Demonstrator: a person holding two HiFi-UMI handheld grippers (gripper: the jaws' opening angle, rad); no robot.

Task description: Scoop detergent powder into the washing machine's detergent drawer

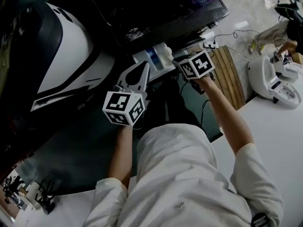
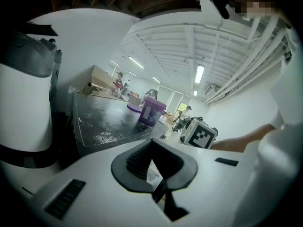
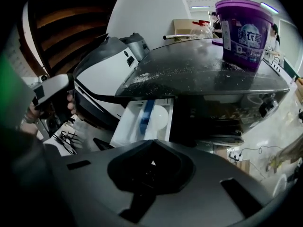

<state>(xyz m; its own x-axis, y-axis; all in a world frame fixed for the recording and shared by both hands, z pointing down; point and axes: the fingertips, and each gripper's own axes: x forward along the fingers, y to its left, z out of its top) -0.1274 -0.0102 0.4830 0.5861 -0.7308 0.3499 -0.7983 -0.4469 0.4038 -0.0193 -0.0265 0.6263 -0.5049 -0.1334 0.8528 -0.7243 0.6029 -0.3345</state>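
2 grippers are held empty, jaws pressed together: the left gripper (image 2: 151, 142) and the right gripper (image 3: 151, 144). The white plastic detergent drawer (image 3: 147, 119) is pulled out under the glossy black washer top (image 3: 199, 74), which is powder-speckled and bears a round purple tub (image 3: 244, 27).

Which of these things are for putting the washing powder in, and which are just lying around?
For the job:
washing machine
its open detergent drawer
purple powder tub on top of the machine

Just lying about:
wooden slats
power strip on the floor
white machine next door
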